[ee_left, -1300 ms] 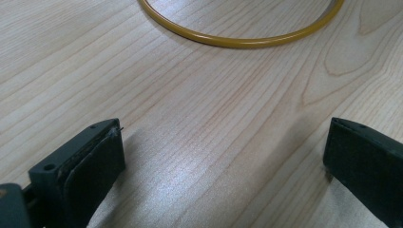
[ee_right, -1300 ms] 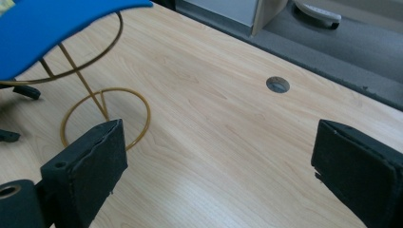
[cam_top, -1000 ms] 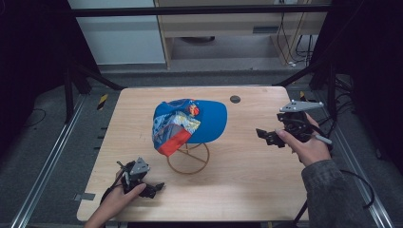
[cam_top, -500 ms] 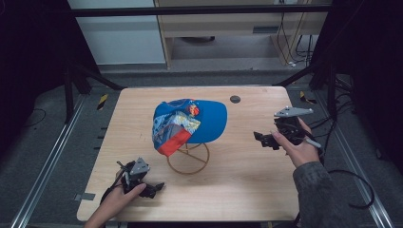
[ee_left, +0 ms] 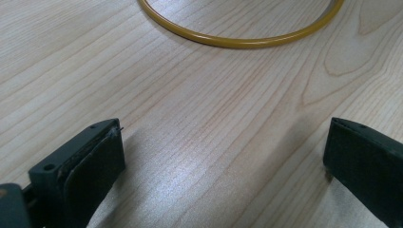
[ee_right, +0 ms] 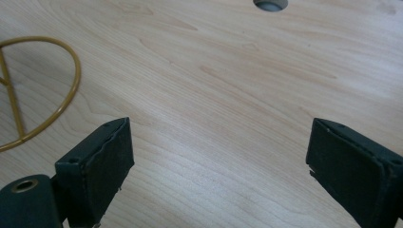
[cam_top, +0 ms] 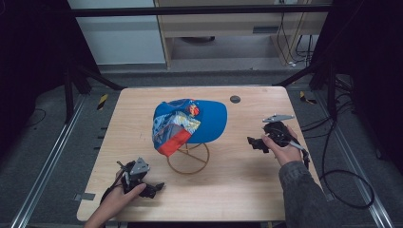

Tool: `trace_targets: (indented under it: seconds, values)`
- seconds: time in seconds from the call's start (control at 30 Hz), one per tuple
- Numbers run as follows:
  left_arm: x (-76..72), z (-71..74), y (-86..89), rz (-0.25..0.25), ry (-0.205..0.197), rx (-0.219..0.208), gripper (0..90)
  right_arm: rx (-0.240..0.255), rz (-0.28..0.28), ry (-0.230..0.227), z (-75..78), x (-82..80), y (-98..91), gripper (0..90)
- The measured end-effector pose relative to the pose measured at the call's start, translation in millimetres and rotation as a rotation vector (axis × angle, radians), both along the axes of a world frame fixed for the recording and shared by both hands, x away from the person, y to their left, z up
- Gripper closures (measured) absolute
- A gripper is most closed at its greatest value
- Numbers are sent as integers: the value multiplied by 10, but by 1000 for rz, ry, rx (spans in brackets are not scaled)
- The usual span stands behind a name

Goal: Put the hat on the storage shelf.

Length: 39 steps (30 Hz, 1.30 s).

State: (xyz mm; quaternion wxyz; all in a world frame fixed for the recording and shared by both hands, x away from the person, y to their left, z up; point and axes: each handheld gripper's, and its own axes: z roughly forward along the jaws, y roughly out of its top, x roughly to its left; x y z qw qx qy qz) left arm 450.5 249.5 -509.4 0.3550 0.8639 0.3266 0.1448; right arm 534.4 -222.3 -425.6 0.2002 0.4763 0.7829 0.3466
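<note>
both sets of jaws stand wide and empty: the left gripper (cam_top: 153, 188) low on the desk (cam_top: 237, 185) near its front edge, the right gripper (cam_top: 254, 142) (hand behind it) facing the brass wire stand (cam_top: 188, 158). the blue cap (cam_top: 190, 123) sits atop that stand at mid-desk, long axis running across the desk, its patterned front drooping toward the left. a clean lift likely means closing in level, pinching fabric rather than wire.

Cap (cam_top: 190, 124) sits on the wire stand (cam_top: 188, 159) mid-table (cam_top: 237, 190); left gripper (cam_top: 154, 187) lies near the front-left corner, right gripper (cam_top: 254, 142) to the stand's right.
</note>
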Motion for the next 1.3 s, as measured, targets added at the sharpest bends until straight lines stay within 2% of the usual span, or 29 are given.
trace_targets:
  seconds: [0.3,0.63,1.07,1.3]
  values:
    - [0,0,0,0,0,0,0,22,-8,20,-209,30,89,88]
    - [0,0,0,0,0,0,0,54,-16,43,-421,-10,173,86]
    - [0,0,0,0,0,0,0,74,-9,39,-622,-113,307,87]
    - [0,0,0,0,0,0,0,74,-13,34,-699,-117,381,88]
